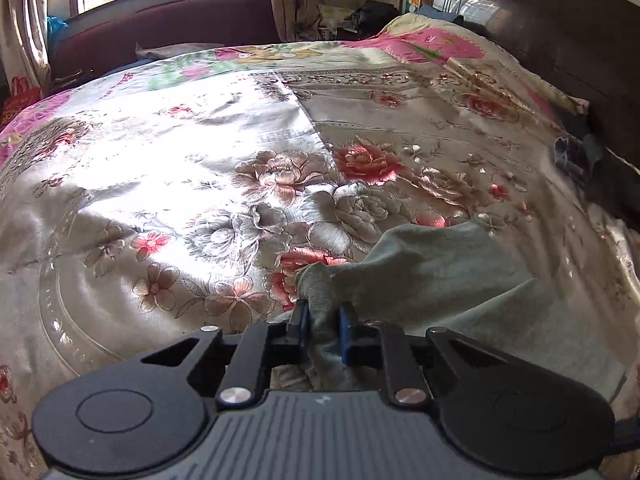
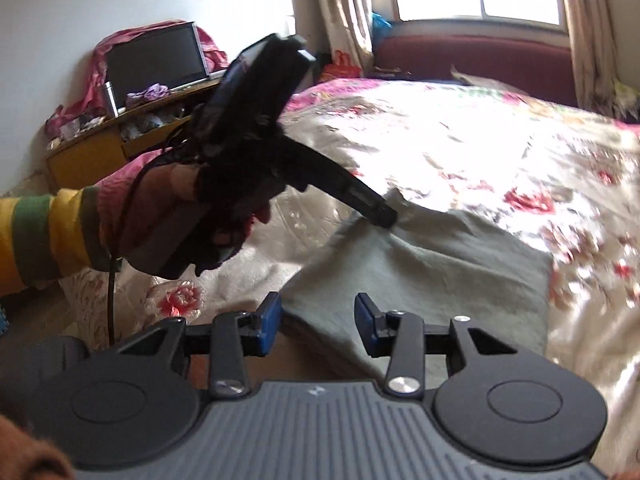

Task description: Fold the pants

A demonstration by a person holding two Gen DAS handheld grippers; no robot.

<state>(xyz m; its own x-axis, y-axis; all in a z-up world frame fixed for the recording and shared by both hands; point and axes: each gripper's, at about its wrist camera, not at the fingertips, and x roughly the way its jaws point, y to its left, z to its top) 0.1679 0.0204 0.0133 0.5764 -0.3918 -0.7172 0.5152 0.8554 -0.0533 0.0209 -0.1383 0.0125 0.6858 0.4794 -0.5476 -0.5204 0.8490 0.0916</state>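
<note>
Grey-green pants (image 1: 432,276) lie on a floral bedspread (image 1: 200,168) at the near right of the left wrist view. My left gripper (image 1: 323,320) is shut on a bunched corner of the pants and lifts it a little off the bed. In the right wrist view the pants (image 2: 432,264) lie partly folded in the middle, and the left gripper (image 2: 384,216) shows as a black tool pinching their far corner. My right gripper (image 2: 318,320) is open and empty, just above the near edge of the pants.
A dark wooden headboard (image 1: 560,40) stands at the right of the bed. A maroon sofa (image 2: 460,56) sits under the window. A yellow cabinet (image 2: 92,152) with a monitor (image 2: 156,56) stands at the left. The person's sleeved hand (image 2: 132,220) holds the left gripper.
</note>
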